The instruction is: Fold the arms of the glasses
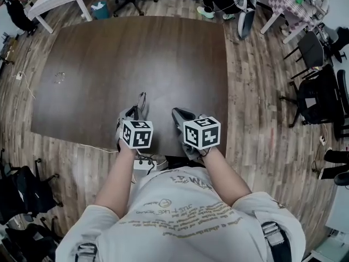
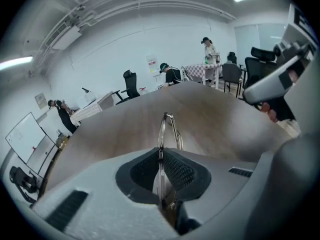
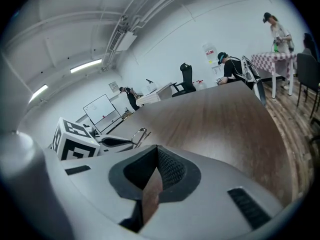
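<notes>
the thin clear wire-rimmed glasses are pinched in the left gripper, over the near edge of the dark brown wooden table. their long axis runs out along the jaws, tip pointing far. the right gripper, just to the right, is closed on nothing. this looks like the holding step (whether an arm is already folded i cannot tell). next, the right gripper likely has to reach across and swing an arm in.

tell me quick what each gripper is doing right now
left gripper: closed on the glasses
right gripper: closed, empty
</notes>
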`<state>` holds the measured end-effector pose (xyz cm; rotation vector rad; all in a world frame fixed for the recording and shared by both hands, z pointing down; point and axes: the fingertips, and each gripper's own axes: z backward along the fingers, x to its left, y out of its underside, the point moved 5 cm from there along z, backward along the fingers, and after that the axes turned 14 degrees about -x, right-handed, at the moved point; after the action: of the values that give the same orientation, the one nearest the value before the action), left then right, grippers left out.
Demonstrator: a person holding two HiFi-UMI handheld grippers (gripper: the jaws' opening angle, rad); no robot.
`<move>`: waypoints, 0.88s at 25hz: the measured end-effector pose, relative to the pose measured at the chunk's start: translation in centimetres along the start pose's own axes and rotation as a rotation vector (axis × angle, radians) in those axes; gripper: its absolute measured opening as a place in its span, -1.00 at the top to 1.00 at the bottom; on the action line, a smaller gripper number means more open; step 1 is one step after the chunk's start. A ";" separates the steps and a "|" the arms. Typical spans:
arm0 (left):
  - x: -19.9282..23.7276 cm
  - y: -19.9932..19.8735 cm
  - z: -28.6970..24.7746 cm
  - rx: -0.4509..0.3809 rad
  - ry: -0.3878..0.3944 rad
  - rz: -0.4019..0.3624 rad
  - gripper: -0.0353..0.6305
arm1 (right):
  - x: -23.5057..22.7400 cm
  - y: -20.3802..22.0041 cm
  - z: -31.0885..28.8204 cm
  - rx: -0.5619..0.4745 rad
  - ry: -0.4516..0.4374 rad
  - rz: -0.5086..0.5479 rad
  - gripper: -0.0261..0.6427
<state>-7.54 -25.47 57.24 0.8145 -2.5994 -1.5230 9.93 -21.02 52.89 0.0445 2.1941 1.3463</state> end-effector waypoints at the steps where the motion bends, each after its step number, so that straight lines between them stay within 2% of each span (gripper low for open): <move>1: -0.1 0.2 -0.8 0.007 -0.003 -0.034 0.78 | -0.4 0.1 -0.1 0.005 0.008 -0.002 0.87; 8: 0.4 2.4 -4.7 0.033 -0.067 -0.363 0.78 | -2.4 0.4 -0.9 0.032 0.069 -0.014 0.87; 10: 0.4 2.6 -5.6 0.029 -0.092 -0.433 0.78 | -3.1 0.3 -0.8 0.033 0.082 -0.019 0.87; 18: 0.1 3.3 -7.9 0.021 -0.140 -0.611 0.77 | -4.7 -0.1 -0.6 0.038 0.107 -0.014 0.87; 22: 0.1 4.0 -8.3 0.039 -0.142 -0.635 0.77 | -4.8 0.0 -0.5 0.044 0.112 -0.011 0.87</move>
<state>-7.04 -30.66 64.86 1.7197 -2.6070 -1.6992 13.71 -22.88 55.21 -0.0277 2.3135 1.3239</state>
